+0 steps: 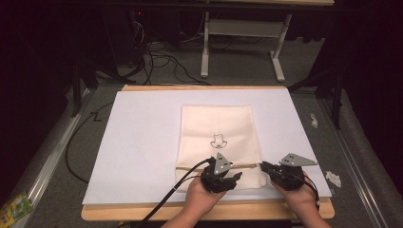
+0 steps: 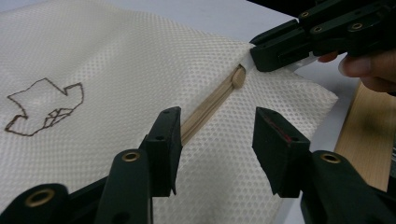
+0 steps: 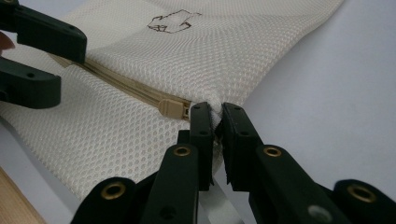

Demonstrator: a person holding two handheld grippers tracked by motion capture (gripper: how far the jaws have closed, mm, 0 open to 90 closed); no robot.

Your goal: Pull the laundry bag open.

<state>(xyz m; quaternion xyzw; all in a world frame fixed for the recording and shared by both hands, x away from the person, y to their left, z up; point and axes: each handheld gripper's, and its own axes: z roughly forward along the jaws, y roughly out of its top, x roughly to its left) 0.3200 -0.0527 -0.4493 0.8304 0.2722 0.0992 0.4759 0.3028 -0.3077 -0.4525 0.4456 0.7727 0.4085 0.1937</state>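
Note:
A cream mesh bag [image 1: 216,123] with a brown outline logo [image 1: 218,141] lies flat on a white sheet [image 1: 142,142]. A tan zipper [image 2: 210,105] runs across its near end, with the pull [image 3: 170,108] at the right end. My right gripper [image 1: 264,166] [image 3: 217,111] is shut on the bag's right edge, just beside the pull. My left gripper [image 1: 230,176] [image 2: 215,116] is open, its jaws astride the zipper line a little left of the pull. The left gripper view has the right gripper [image 2: 261,56] at its top right. The right gripper view has the left gripper [image 3: 70,67] at its upper left.
The sheet covers a wooden table [image 1: 119,211] whose front edge lies under my hands. Cables [image 1: 157,59] and a white desk frame [image 1: 205,47] are on the floor behind. Paper scraps [image 1: 333,178] lie to the right, a green packet [image 1: 14,206] at lower left.

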